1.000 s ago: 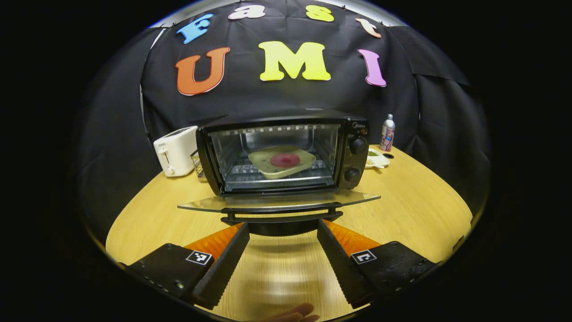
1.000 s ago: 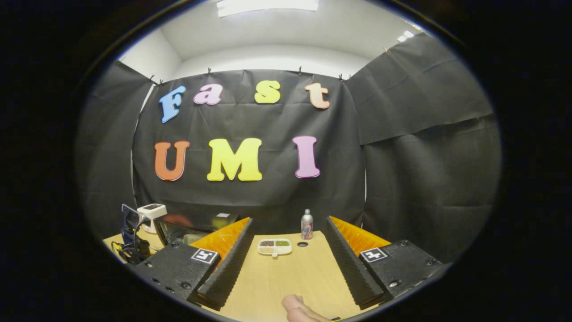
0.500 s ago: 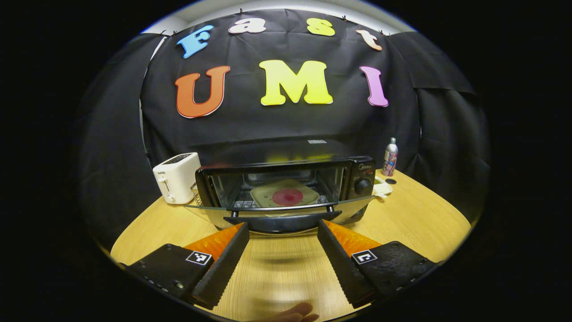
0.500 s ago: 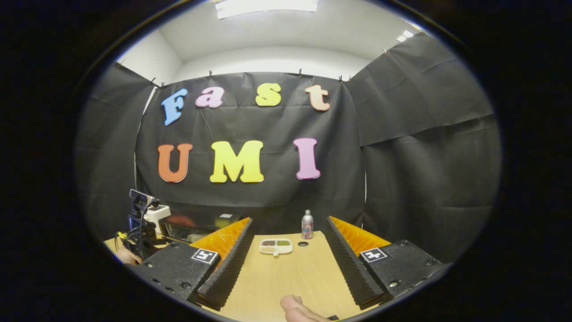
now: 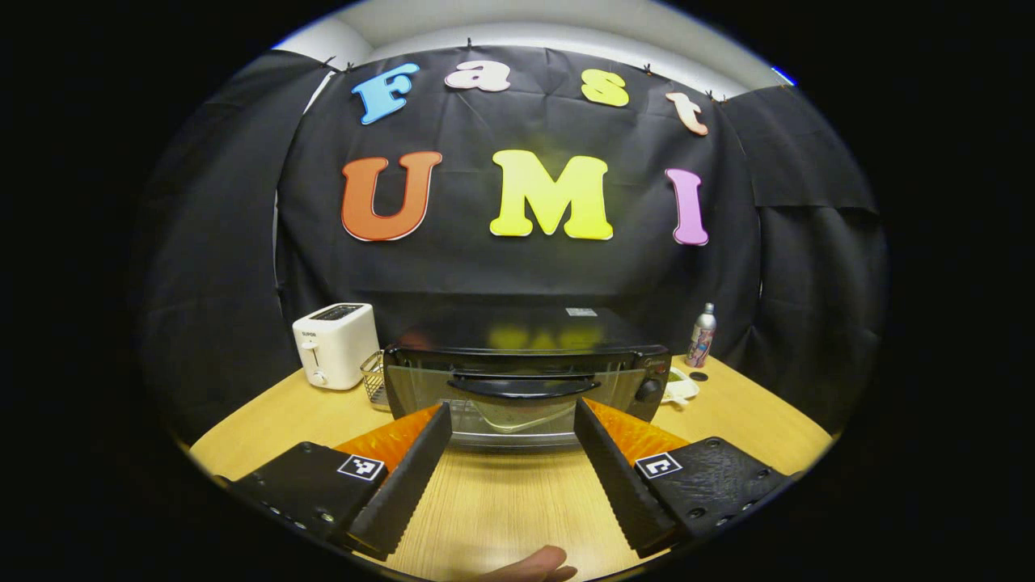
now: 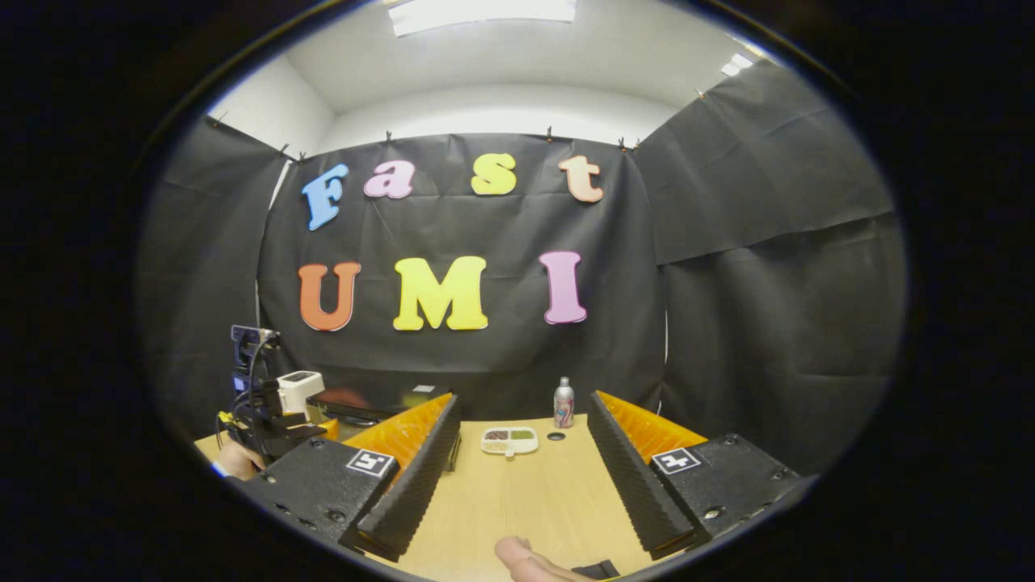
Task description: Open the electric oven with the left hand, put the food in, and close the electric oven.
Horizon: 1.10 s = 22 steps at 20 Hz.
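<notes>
Fingers (image 5: 404, 477) of the left gripper (image 5: 511, 473) are held spread and empty just near the oven door (image 5: 517, 394), seemingly raised almost shut over the food.

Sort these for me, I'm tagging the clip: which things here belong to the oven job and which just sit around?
Job:
electric oven
its door handle
dish of food inside
left gripper

Lying about:
white toaster
spray bottle
divided snack tray
wire basket
</notes>
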Available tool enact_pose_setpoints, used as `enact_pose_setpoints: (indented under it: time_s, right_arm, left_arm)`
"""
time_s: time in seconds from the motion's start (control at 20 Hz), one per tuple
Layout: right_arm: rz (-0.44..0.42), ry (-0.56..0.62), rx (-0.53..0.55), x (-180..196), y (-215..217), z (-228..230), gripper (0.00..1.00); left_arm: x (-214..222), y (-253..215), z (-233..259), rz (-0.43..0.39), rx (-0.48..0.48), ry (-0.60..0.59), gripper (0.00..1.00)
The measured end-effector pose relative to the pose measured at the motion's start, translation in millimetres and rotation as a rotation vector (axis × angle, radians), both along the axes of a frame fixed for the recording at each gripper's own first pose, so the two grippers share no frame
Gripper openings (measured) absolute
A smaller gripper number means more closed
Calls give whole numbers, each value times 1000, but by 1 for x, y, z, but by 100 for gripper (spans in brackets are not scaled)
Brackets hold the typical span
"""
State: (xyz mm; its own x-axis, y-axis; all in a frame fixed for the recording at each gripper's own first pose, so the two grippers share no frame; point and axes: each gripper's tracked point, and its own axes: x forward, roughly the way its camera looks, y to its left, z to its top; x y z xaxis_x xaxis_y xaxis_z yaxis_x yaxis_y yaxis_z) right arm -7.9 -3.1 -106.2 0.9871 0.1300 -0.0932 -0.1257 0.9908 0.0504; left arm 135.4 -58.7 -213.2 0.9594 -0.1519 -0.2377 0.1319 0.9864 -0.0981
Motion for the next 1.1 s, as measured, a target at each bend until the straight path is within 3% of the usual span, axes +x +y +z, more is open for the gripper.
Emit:
enact_pose_setpoints:
  time_s: [0.25, 0.75, 0.95, 1.1]
  right_arm:
    - [2, -29, -7, -19, 0, 12, 96]
    - [39, -63, -6, -43, 4, 14, 96]
    - [67, -85, -17, -48, 13, 15, 100]
    - [66, -76, -36, -48, 15, 9, 96]
  left_arm:
    - [-49, 19, 39, 19, 11, -27, 97]
    - [-164, 15, 105, 65, 2, -140, 96]
    - [-187, 17, 111, 74, 3, -166, 96]
    - [-191, 24, 117, 102, 57, -189, 96]
